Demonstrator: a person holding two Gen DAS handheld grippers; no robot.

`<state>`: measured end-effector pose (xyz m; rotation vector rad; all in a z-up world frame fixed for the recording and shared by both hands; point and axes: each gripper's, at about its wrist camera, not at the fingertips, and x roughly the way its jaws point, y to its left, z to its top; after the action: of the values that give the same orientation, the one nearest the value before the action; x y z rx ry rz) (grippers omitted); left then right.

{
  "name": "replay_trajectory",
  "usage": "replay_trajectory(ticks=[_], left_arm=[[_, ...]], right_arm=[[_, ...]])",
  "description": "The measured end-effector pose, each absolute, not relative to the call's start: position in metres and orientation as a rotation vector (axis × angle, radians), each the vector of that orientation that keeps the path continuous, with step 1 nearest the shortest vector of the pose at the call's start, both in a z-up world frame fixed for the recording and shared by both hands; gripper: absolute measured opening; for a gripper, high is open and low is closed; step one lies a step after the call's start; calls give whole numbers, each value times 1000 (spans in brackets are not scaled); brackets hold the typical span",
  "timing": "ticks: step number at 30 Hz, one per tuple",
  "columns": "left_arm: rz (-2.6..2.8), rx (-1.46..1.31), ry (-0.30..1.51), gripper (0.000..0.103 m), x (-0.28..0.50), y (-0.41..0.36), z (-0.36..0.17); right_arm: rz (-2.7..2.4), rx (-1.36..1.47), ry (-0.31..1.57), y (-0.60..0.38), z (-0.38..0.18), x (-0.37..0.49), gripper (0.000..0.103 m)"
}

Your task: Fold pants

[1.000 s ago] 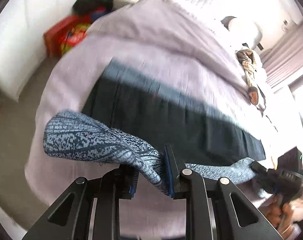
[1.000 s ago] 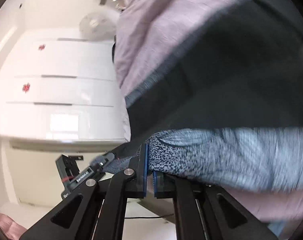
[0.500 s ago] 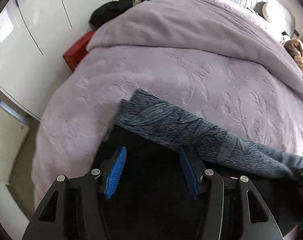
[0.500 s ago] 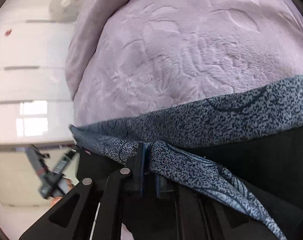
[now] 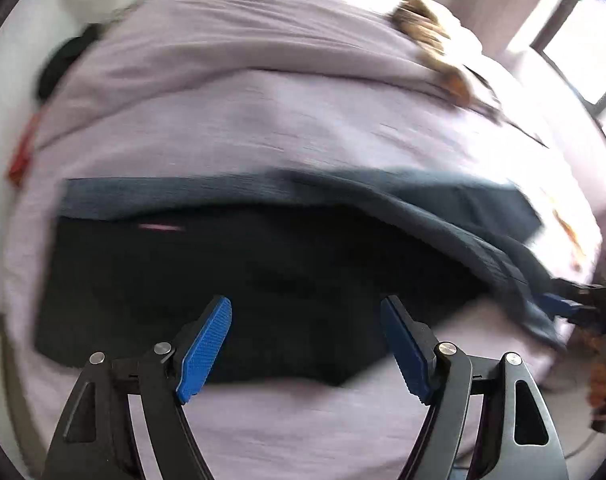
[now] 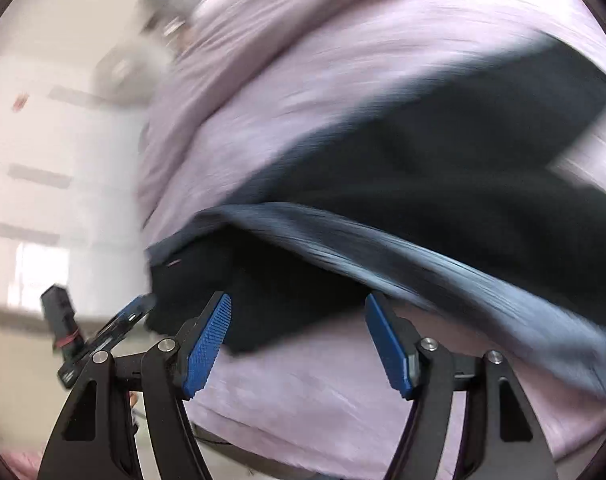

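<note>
left wrist view: the pants (image 5: 263,280) lie folded on the bed (image 5: 263,112), long axis running left to right, just ahead of the left tongs (image 5: 305,340), whose jaws are opening wide with nothing between them. the right tongs (image 6: 299,336) are opening too, empty, near the pants' looser right end; bare bedding lies beyond the far edge.

Grippers: we count two, the left gripper (image 5: 306,344) and the right gripper (image 6: 298,340)
Blue pads (image 5: 204,350): we count two on each gripper
Pants (image 5: 223,280): we count one dark pair
Purple bedspread (image 5: 263,92): we count one
</note>
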<state>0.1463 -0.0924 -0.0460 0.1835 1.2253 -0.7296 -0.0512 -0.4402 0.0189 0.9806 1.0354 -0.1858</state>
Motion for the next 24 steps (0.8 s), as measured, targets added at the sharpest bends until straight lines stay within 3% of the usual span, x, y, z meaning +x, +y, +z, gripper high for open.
replay_trajectory(ticks=[5,11,24], left_arm=[[-844,123,1351,78,106,-181,-61],[-781,45,1473,78,92,-253,-91],[-722,103,1525,78,61,-310,-113]], right_arm=[[-451,1100,1019,-518,-3,-176,73],[-548,1176,1034,-585,-25,-259,73],[-198,1426,1079,-626,-84,-280,67]])
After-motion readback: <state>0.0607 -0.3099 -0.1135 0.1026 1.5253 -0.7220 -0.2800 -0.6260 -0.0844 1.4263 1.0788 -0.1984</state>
